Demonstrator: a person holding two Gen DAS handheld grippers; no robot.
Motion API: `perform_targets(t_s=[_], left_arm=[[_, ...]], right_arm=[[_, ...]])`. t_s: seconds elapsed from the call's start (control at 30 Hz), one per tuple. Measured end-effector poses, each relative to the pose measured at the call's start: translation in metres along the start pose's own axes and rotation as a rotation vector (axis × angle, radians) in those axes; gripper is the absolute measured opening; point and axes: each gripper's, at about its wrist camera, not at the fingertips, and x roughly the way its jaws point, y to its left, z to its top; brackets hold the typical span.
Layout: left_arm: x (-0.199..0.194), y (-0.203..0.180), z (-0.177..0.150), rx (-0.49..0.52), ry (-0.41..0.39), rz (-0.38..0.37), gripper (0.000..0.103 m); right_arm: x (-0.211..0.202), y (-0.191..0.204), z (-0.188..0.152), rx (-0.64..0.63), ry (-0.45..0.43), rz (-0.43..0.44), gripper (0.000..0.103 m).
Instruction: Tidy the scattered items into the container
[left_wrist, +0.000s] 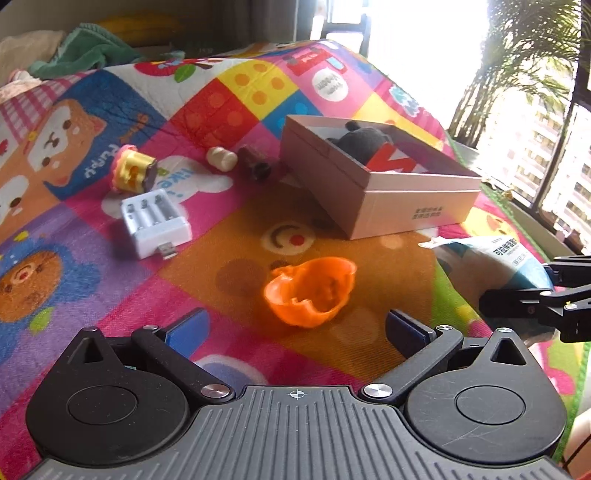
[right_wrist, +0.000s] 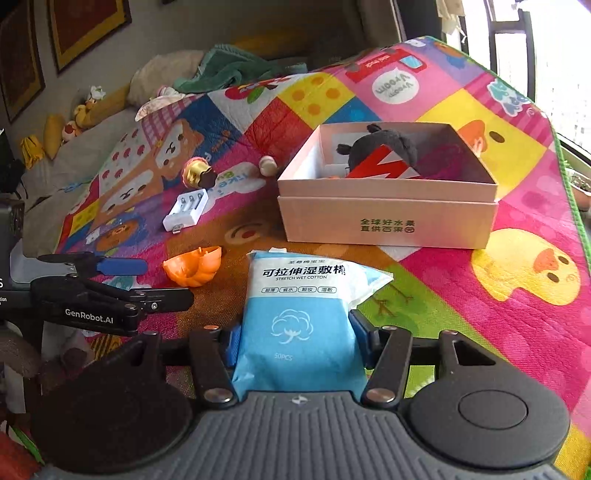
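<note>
- Two grippers shared the play mat (right_wrist: 517, 192), and the biggest thing on it, the pink box (right_wrist: 388, 221), sat upper centre of the right wrist view, already holding a dark plush toy (right_wrist: 388, 142).
- My right gripper (right_wrist: 295, 332) was clamped on the blue cotton-pad pouch (right_wrist: 299, 314), bottom centre, its blue pads pressing both sides; no earlier look, so I judged only the hold.
- I reckoned the soft pouch could sag, so I wanted it lifted clear of the near wall before letting go.
- My left gripper (left_wrist: 295, 328) stood apart and empty, just short of the orange shell (left_wrist: 312, 291).
- Smaller bits waited left of the box: white charger (left_wrist: 155, 221), yellow toy (left_wrist: 133, 170).
</note>
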Motion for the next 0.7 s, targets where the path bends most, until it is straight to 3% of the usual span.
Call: perform_targets(t_s=[0.23, 0.33, 0.4, 0.57, 0.7], left_arm=[[0.021, -0.022, 0.016, 0.055, -0.023, 0.061, 0.100], [0.025, -0.021, 0.016, 0.054, -0.001, 0.077, 0.070], [0.028, -0.016, 0.015, 0.042, 0.016, 0.075, 0.071], [0.022, -0.013, 0.012, 0.047, 0.005, 0.054, 0.062], [0.008, -0.025, 0.014, 0.125, -0.033, 0.023, 0.062]], right_arm=[[-0.026, -0.010, -0.014, 0.016, -0.051, -0.109, 0.056], [-0.030, -0.013, -0.019, 0.021, -0.053, -0.118, 0.056], [-0.032, -0.015, -0.022, 0.026, -0.054, -0.120, 0.056], [-0.033, -0.015, -0.025, 0.027, -0.059, -0.124, 0.056], [-0.036, -0.013, -0.026, 0.005, -0.058, -0.132, 0.056]])
